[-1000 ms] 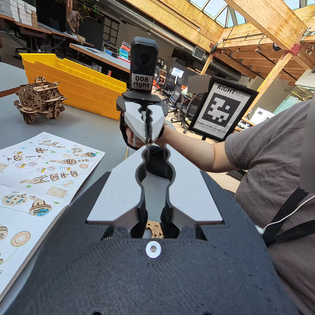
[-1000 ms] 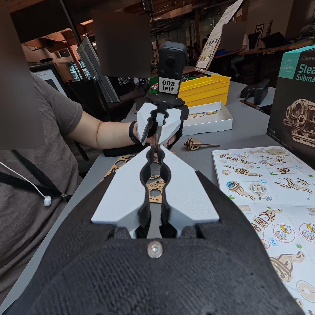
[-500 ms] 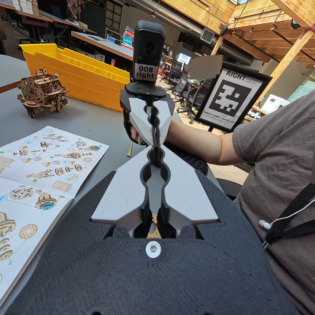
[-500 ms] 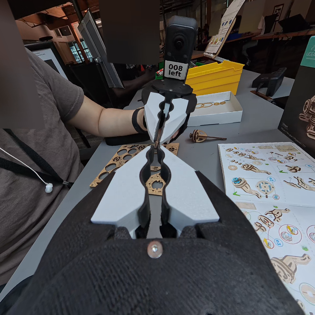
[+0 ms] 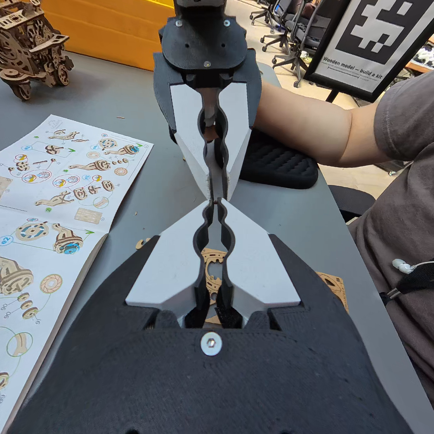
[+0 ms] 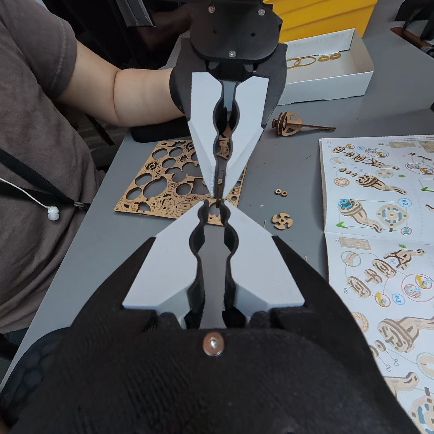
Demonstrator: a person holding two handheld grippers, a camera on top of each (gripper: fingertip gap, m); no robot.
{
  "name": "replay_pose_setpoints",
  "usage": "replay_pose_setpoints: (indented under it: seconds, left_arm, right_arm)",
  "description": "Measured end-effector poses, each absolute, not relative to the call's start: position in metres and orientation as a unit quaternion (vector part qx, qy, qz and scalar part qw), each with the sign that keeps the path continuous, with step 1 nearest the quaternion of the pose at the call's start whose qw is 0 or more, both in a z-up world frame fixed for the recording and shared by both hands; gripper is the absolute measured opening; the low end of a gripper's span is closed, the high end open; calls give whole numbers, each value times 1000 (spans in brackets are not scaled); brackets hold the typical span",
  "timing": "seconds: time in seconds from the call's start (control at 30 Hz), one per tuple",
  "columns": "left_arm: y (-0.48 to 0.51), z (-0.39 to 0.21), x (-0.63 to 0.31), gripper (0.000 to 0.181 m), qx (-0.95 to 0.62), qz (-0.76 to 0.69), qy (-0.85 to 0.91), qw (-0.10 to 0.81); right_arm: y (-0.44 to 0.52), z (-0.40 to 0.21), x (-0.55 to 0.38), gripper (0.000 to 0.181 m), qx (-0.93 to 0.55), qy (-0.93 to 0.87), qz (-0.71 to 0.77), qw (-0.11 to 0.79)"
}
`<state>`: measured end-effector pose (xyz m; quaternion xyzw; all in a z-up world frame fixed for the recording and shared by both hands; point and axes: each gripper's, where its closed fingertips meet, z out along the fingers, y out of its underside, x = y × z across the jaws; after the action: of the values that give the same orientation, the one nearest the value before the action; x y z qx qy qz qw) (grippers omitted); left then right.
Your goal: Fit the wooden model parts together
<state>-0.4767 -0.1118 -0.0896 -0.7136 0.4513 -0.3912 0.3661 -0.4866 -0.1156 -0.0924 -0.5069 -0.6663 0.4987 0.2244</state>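
Wooden model parts are spread over the grey bench (image 6: 98,234), and the two grippers meet tip to tip above its middle. The left gripper (image 5: 213,201) has its jaws drawn to a narrow slit, and whether anything sits in them I cannot tell. The right gripper (image 6: 213,203) is a little wider at the tips, with a tiny wooden peg (image 6: 218,203) standing against its right-hand finger; whether that peg is truly pinched I cannot tell either, since the left gripper's tips touch the same spot. Under the meeting point lies a punched-out wooden sheet (image 6: 164,185), flat on the bench near the edge where the person sits. Just beside it, toward the open instruction booklet (image 6: 375,211), lie a small fan-shaped wooden piece (image 6: 282,221) and two tiny wooden washers (image 6: 281,192), all apart from one another. Farther back rests a small wheel assembly on a stick (image 6: 296,124), lying on its side in front of a shallow white box (image 6: 328,77) that holds a few wooden rings. A yellow bin (image 5: 105,30) stands along the far edge, and a finished wooden model (image 5: 30,47) sits near it at the far corner. A black padded rest (image 5: 277,162) lies under the person's forearm.
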Motion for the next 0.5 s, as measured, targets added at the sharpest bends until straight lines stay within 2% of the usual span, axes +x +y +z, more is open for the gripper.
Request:
replay_pose_setpoints:
  seconds: [0.27, 0.5]
  left_arm:
    - [-114, -102, -476, 1, -725, -385, 459, 340]
    - [-111, -101, -477, 1, -729, -389, 448, 341]
  right_arm:
    - [-115, -104, -488, 4, -520, -683, 463, 222]
    - [-111, -104, -492, 20, -536, -669, 463, 225]
